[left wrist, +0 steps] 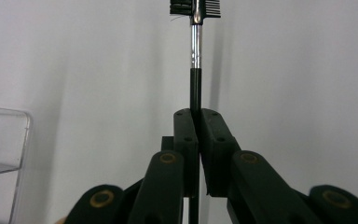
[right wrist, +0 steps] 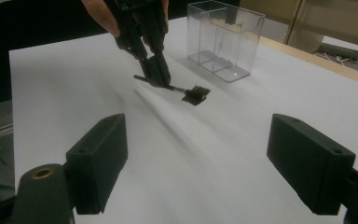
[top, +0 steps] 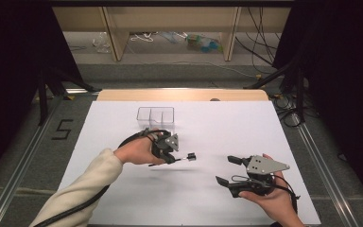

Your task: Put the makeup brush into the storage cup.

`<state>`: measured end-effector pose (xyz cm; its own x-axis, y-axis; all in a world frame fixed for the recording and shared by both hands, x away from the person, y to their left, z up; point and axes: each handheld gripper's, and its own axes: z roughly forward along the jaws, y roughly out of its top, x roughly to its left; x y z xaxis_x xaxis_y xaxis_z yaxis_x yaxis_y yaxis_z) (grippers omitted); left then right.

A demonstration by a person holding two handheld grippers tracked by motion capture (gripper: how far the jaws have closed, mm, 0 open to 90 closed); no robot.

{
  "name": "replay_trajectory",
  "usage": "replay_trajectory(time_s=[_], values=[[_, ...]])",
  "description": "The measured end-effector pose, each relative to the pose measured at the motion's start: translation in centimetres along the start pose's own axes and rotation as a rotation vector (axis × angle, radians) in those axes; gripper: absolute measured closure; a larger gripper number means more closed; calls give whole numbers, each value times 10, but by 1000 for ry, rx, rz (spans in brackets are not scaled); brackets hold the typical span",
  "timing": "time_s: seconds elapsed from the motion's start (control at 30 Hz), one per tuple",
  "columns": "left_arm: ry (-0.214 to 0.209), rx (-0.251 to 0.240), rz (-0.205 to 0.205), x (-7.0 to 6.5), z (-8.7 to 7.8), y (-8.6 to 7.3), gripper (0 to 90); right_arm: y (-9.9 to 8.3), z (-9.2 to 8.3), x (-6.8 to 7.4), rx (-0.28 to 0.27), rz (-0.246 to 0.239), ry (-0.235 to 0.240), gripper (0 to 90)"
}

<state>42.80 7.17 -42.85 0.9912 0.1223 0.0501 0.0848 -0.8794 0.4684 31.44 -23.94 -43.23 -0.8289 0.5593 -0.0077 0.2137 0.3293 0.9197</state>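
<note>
Smooth white table [top: 123, 189], thin metal-stemmed brush [left wrist: 195, 46]

- In the left gripper view the small brush [left wrist: 195, 56] is cut off by the top edge at its comb-and-bristle head.
- Its handle vanishes between the clamped pads of the left gripper [left wrist: 196, 126], so the stretch behind them is hidden.
- To the tool's left, the clear box [left wrist: 2, 158] is cropped by the frame's left edge.
- In the high view the brush head [top: 191, 156], just beyond the left gripper's tip, is too small to make out.
- In the right gripper view the right gripper [right wrist: 214, 158] has both arms cut off by the bottom edge.
</note>
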Motion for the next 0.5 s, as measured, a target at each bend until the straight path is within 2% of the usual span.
replay_trajectory(time_s=[0.07,0.1,0.13,0.23,0.5], values=[[11,-25,-10,0,-2,-2,855,0,0,0,0,0,0,214],[16,-30,-3,1,-3,-2,855,0,0,0,0,0,0,214],[18,-49,-19,0,-4,-3,855,0,0,0,1,0,0,214],[27,-84,-35,0,-7,-5,855,0,0,0,3,-2,-2,213],[49,-145,-60,-3,-12,-11,855,0,0,0,3,-3,-3,213]])
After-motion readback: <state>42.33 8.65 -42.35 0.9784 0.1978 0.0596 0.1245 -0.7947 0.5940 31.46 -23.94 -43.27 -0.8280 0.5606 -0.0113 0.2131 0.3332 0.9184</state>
